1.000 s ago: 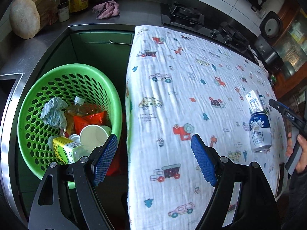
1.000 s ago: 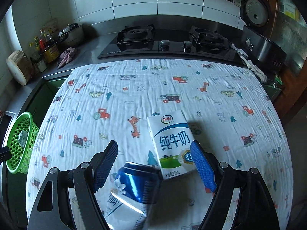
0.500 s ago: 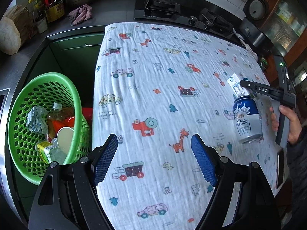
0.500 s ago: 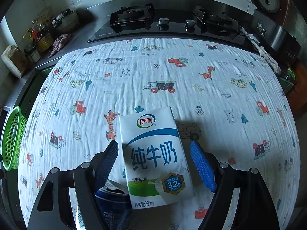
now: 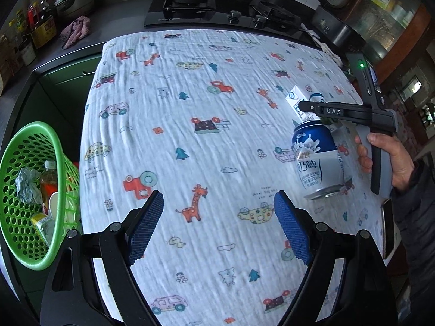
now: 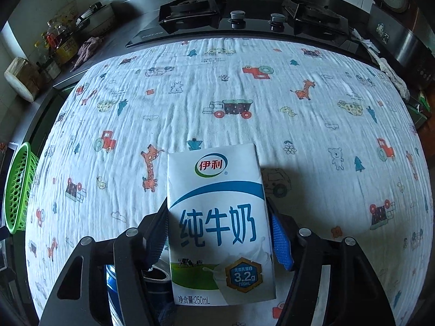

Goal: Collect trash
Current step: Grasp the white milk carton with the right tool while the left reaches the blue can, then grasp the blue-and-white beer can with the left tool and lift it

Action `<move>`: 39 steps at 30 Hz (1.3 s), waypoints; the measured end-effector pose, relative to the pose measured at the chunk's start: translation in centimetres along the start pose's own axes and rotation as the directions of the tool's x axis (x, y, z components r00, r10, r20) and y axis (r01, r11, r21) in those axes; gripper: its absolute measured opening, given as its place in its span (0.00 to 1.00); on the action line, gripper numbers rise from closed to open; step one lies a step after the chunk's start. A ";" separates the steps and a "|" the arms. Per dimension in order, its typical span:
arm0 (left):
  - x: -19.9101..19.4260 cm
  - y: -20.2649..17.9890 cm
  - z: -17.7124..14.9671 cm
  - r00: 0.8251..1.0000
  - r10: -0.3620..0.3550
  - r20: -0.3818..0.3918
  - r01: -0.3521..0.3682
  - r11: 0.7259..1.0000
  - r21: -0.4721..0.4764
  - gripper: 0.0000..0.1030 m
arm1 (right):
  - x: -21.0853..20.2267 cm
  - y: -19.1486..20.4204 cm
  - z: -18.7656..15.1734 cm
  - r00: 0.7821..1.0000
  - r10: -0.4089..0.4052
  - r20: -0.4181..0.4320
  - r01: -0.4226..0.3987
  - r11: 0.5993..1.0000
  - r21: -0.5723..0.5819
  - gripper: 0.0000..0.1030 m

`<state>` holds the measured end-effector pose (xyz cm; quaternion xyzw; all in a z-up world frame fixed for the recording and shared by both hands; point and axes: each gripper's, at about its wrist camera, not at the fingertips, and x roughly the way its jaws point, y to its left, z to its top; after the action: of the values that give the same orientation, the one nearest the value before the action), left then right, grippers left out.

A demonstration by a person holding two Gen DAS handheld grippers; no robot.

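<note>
Right gripper (image 6: 217,225): jaws just closing in on the upright milk carton (image 6: 218,225), which stands between them, pads against both sides, grasped. Blue can (image 5: 316,160) stands just left of its left jaw. Left gripper (image 5: 218,225): jaws spread wide, just opening further, nothing between, over the printed cloth (image 5: 206,146). Green basket (image 5: 16,206) with trash lies far left of its jaws.

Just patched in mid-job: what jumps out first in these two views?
The milk carton fills the right wrist view, standing on the cartoon-print cloth between the right gripper pads, whose jaws have just been closing on its sides. A blue can stands just beside it. The left gripper hangs open and empty over the cloth, with the green basket of trash off its left edge.
</note>
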<state>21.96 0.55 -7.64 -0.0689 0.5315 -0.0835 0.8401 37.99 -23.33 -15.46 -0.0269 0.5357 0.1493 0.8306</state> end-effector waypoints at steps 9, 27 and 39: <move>2.7 -5.7 1.1 0.997 -0.069 -0.040 0.072 0.994 0.079 0.85 | -3.5 -2.5 -1.8 0.999 0.002 0.054 -0.006 0.998 0.070 0.61; 9.6 -13.7 3.9 0.977 -0.153 -0.147 0.170 0.979 0.110 0.91 | -11.0 -5.6 -6.9 0.991 -0.038 0.131 0.023 0.993 0.116 0.61; 12.3 -13.9 4.3 0.979 -0.097 -0.177 0.117 0.988 0.104 0.89 | -12.9 -6.4 -8.7 0.988 -0.059 0.145 0.040 0.991 0.126 0.61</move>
<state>30.12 -15.55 -13.79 -0.0419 0.5917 -0.1644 0.7881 27.14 -34.09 -8.28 0.0222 0.4798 0.0970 0.8717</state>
